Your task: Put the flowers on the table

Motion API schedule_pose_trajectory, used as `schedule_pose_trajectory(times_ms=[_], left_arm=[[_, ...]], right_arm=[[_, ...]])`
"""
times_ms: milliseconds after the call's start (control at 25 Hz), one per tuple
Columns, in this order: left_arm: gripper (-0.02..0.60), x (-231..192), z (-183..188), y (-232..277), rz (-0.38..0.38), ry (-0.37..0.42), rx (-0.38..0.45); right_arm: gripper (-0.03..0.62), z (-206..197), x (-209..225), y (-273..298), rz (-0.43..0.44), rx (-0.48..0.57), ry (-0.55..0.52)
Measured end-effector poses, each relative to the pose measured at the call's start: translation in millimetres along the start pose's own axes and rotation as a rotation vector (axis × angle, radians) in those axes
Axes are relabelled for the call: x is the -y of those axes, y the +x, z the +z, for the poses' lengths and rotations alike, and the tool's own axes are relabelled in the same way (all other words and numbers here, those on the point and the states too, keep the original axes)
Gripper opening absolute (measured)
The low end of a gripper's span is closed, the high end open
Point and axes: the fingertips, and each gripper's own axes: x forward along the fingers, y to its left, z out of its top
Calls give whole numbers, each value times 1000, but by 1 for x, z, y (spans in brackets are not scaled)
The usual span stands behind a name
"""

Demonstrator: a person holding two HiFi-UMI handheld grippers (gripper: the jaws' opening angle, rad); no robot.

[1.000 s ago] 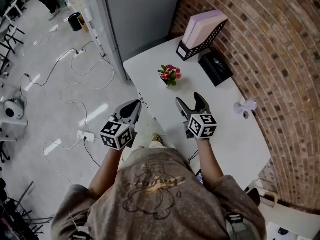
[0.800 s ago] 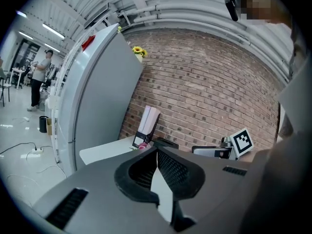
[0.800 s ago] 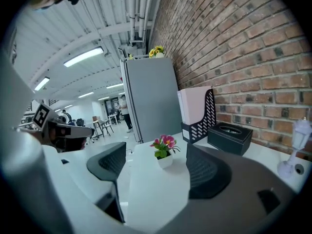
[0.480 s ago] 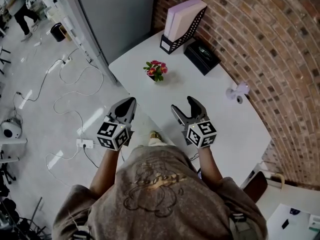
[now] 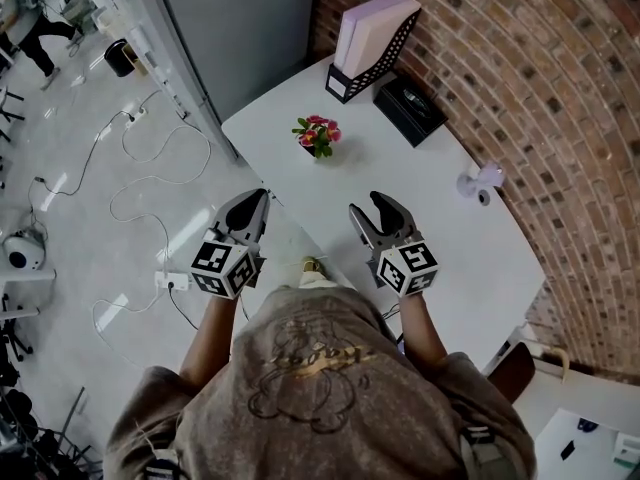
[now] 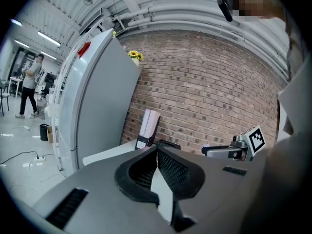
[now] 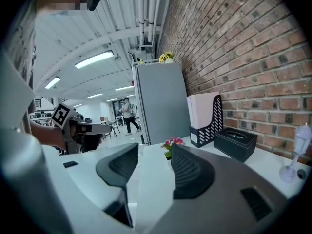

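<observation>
Stood at the near end of a white table (image 5: 450, 238) set along a brick wall (image 5: 560, 98). Held the left gripper (image 5: 262, 197) off the table's left edge, above the grey floor, jaws pressed together tip to tip and empty. Held the right gripper (image 5: 367, 206) over the table's near part, jaws apart and closing, with nothing between the pads.

Found the flowers (image 5: 317, 135), pink and red blooms with green leaves in a small pot, upright on the table near its left edge. Saw them well ahead of both grippers and touched by neither. Caught them in the right gripper view too, far off past the gap of the jaws.

Noted at the table's far end a black perforated file holder (image 5: 375, 48) filled with pale lilac folders, and just beside it a black tissue box (image 5: 410, 110). Noted near the wall, well apart from the flowers, a small lilac object (image 5: 480, 182), too small to name. Saw left of the table a tall grey cabinet (image 5: 240, 18), with white cables (image 5: 150, 168) and a power strip (image 5: 168, 281) on the floor. Made out a person (image 5: 25, 23) far off at the upper left.
</observation>
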Motion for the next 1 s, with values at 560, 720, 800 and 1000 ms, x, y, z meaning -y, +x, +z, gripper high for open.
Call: schedule_pose_trajectory(times_ms=[560,720,800,1000], left_arm=[[23,-10,-3,-6,21,4,-1],[23,-11,-6,-10,24,-8,1],[23,-11,-4,-11,28,-13,4],[23,-13,-7,-11,28,-8,8]], right_arm=[[92,-4,10,-6,-57,8,-13],[36,-5,9,-7,-74,11,-22],[20,-6,9,-7,-82,13,-20],[3,-10,12,-10,-115,14,-23]])
